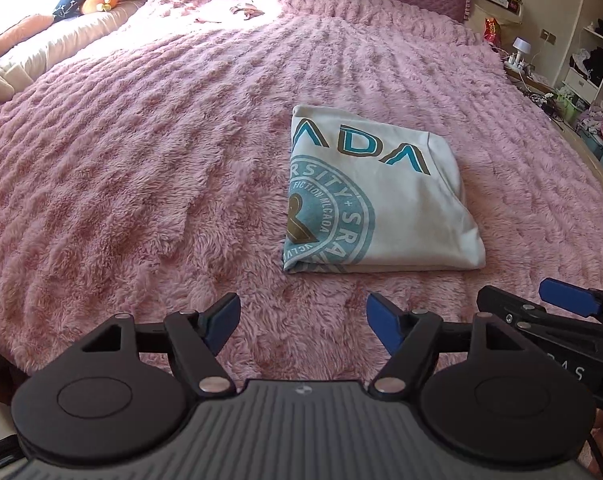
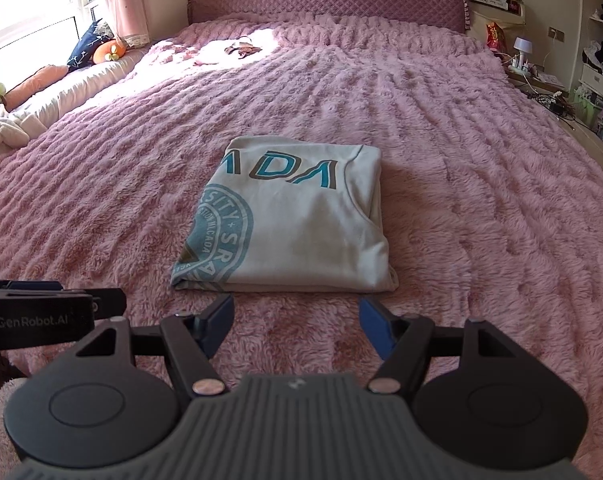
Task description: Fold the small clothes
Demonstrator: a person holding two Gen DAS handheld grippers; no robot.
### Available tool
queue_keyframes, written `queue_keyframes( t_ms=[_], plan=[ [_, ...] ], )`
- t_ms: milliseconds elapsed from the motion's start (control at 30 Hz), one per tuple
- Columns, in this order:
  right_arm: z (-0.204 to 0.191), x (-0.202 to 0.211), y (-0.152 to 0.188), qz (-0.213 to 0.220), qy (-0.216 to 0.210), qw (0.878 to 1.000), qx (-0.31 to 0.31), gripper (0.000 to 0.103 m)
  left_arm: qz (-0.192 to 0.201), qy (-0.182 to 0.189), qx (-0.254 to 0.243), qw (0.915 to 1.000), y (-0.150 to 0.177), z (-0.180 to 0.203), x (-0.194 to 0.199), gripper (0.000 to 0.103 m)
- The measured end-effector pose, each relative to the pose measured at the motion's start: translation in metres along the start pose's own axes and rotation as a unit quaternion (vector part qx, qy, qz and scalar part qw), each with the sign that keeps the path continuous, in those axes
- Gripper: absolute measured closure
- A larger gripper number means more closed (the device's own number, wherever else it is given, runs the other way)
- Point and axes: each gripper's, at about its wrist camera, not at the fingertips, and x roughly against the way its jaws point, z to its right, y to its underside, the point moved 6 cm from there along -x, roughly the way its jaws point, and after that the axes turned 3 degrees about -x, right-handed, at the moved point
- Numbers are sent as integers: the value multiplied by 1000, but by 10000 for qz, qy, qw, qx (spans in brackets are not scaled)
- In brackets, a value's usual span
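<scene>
1. Shirt [image 1: 385, 196], white, folded into a compact rectangle; lay flat on the pink fluffy bedspread [image 1: 141, 160], near the middle of the bed's width and towards its foot. Teal and brown lettering and part of a round teal seal faced up.
2. Left gripper [image 1: 303, 322]: black frame, blue pads; fingers stood well apart with only bedspread between them. It hung short of the shirt's near edge, off to the shirt's left, touching nothing.
3. Right gripper [image 2: 297, 320]: same build; fingers likewise spread wide, nothing between them. Its tips sat just short of the shirt's near edge, clear of the cloth. One of its blue pads [image 1: 567, 302] showed at the right margin of the left wrist view.
4. Headboard [image 2: 325, 4], quilted mauve, at the far end of the bed.
5. Cushions, dark blue [image 2: 87, 46] and orange [image 2: 109, 52], on the window side by the curtain.
6. Small white lamp [image 2: 521, 50] on the cluttered bedside shelf to the right.
</scene>
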Motion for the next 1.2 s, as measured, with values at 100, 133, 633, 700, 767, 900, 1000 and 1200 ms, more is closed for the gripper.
queue_keyframes(
  t_ms=[100,133,633,700,767,900,1000,1200],
  plan=[
    [-1,3,1,17,17,10000,9,33,-10,1,0,10000,0,0,-1,19],
    [-3,3,0,34,14,10000,13,32,-18,11,-1,10000,0,0,-1,19],
    [-8,-2,1,-58,-4,9999,92,32,-159,-84,-98,9998,5,3,-5,17],
    [-8,-3,1,-61,2,9999,91,32,-148,-103,-140,9997,4,4,-5,17],
    [-7,-3,1,-44,14,10000,67,32,-143,-96,-157,9997,4,6,-5,16],
    [-6,-5,1,-66,17,10000,53,32,-152,-99,-175,9997,3,6,-6,16],
    [-5,-6,1,-85,16,9999,58,32,-155,-129,-187,9996,2,6,-8,16],
    [-4,-7,1,-81,25,10000,35,31,-107,-48,-183,9998,1,7,-8,15]
  ],
)
